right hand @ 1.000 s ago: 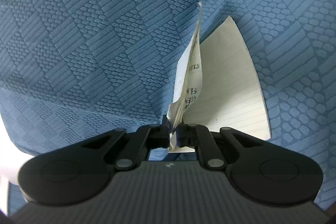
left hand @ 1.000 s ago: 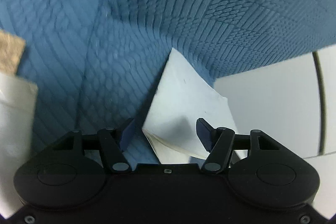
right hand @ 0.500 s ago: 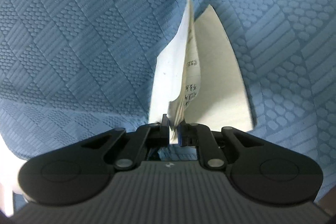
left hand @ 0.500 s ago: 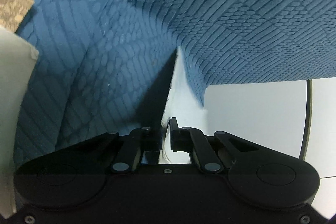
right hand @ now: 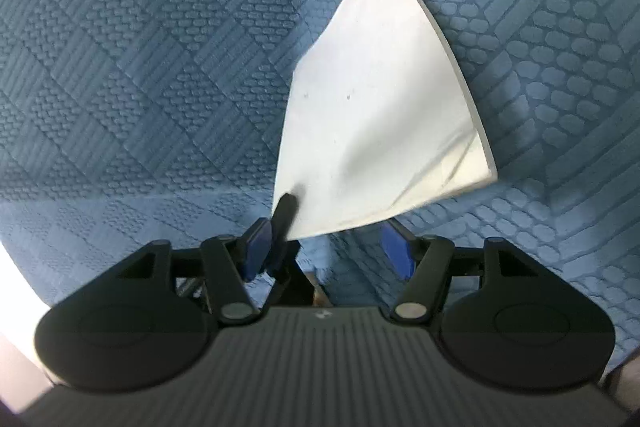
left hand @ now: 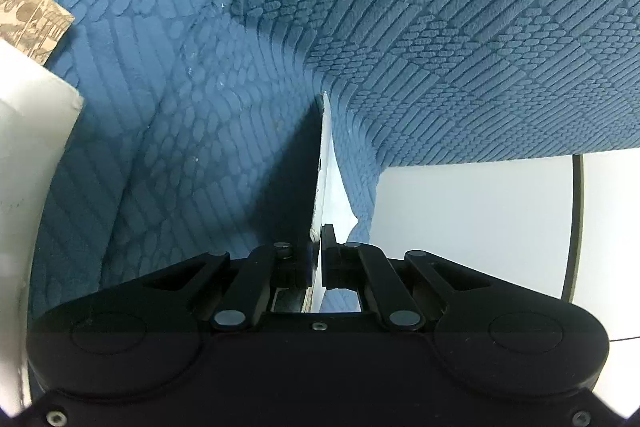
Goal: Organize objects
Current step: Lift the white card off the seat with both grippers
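Released since a second ago, white notebook [right hand: 380,115] lies between opening right gripper [right hand: 326,247] jaws, left gripper [left hand: 318,251] now clamps its page edge, left view alone shows white desk [left hand: 472,223] lower right, blue cloth [left hand: 460,47] draped.

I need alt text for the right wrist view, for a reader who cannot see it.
The right tongs are opening, their blue pads apart around the near corner of a white notebook that lies on a blue textured cloth. The notebook's cover is closed and slightly creased.

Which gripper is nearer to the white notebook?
Left. The left gripper is clamped on the white notebook edge; the right gripper is opening, its fingers off the cover.
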